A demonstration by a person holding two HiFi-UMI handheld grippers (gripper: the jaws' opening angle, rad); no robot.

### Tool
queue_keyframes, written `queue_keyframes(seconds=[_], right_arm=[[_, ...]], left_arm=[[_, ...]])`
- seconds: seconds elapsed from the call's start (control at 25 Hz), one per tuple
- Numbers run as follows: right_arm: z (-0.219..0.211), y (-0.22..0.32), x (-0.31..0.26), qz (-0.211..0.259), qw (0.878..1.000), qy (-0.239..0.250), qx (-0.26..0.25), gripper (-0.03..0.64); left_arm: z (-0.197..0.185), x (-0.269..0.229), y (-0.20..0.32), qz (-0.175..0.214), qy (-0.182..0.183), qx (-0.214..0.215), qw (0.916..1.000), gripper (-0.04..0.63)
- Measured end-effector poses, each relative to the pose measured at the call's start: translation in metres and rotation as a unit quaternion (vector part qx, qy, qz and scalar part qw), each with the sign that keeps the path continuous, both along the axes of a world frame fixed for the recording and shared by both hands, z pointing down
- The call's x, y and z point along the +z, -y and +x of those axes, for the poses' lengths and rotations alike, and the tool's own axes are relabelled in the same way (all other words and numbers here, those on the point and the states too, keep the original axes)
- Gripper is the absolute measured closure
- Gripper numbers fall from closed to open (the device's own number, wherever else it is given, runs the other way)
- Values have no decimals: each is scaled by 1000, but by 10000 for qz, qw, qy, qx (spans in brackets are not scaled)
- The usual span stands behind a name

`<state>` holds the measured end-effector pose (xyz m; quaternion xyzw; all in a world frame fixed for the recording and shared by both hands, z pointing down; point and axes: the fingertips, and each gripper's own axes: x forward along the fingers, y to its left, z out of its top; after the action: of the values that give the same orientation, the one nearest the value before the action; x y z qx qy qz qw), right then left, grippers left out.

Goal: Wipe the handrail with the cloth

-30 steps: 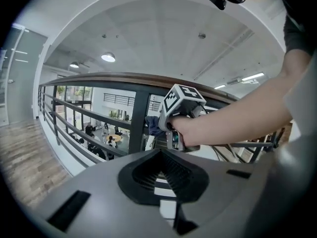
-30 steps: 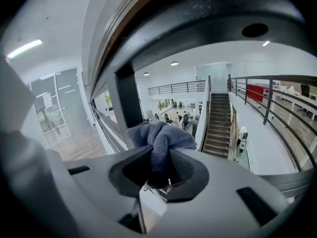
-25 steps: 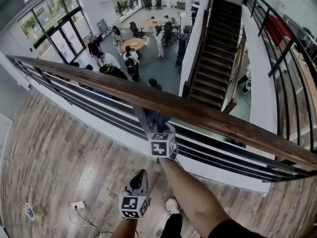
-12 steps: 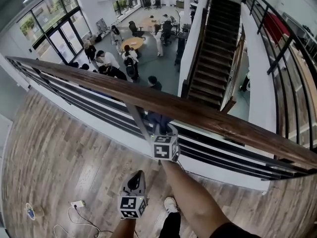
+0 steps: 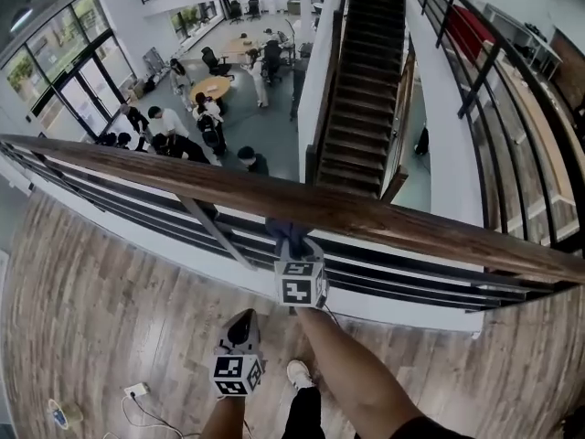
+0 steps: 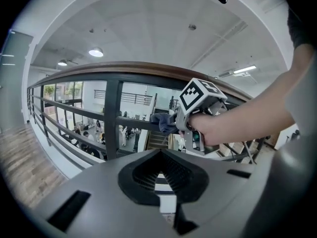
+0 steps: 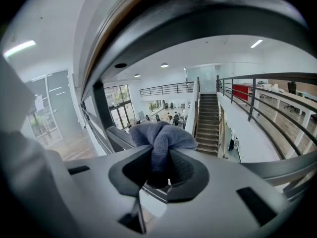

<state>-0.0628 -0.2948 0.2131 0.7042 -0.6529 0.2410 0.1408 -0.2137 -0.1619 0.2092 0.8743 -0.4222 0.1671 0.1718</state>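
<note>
The brown wooden handrail [image 5: 384, 218] crosses the head view from left to right. A blue-grey cloth [image 5: 289, 234] bunches just under its near edge, with my right gripper [image 5: 292, 249] shut on it. In the right gripper view the cloth [image 7: 159, 138] bulges out between the jaws and the handrail [image 7: 115, 28] arches close overhead. My left gripper [image 5: 243, 322] hangs low and nearer to me, apart from the rail, its jaws together with nothing in them. From the left gripper view I see the handrail [image 6: 124, 67] and the cloth [image 6: 163, 122].
Black horizontal bars [image 5: 411, 277] and a slanted black post [image 5: 215, 233] run beneath the rail. Beyond lies an open drop to a lower floor with people and a staircase [image 5: 361, 90]. A power strip with cable [image 5: 137, 390] and my shoe [image 5: 297, 373] are on the wooden floor.
The right gripper with the cloth has slid right along the rail, away from the black post. The cloth now shows just under the rail. The left gripper stays low.
</note>
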Motion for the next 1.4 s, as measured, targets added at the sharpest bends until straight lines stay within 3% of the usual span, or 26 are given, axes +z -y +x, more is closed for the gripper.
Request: queue_keyframes(seconds=[0.16,0.44,0.92,1.12,1.28,1.4], right_arm=[[40,-31,-1,-17,9999,55,105,545],[112,-88,-1,-160,9994,149,285,544],[226,-180,2,-229,9959,183,856,545],[263,-229,28,-666,9907,384,1122,545],[301,-280,26,-372,9963,130,769,546],[326,-296,3,114,9960,192,864,546]], left_arm=[[39,-3,-15,32,29,263,9996,594],[91,-9,-34,-77,-95,264,9996,594],[177,0,-76,-90,78,1041,9945,594],[221,3,-107,-132,57,1447,9894,594],[264,-8,-126,-49,-100,1720,9850,594],[285,-8,-135,-32,-61,1849,9827,594]])
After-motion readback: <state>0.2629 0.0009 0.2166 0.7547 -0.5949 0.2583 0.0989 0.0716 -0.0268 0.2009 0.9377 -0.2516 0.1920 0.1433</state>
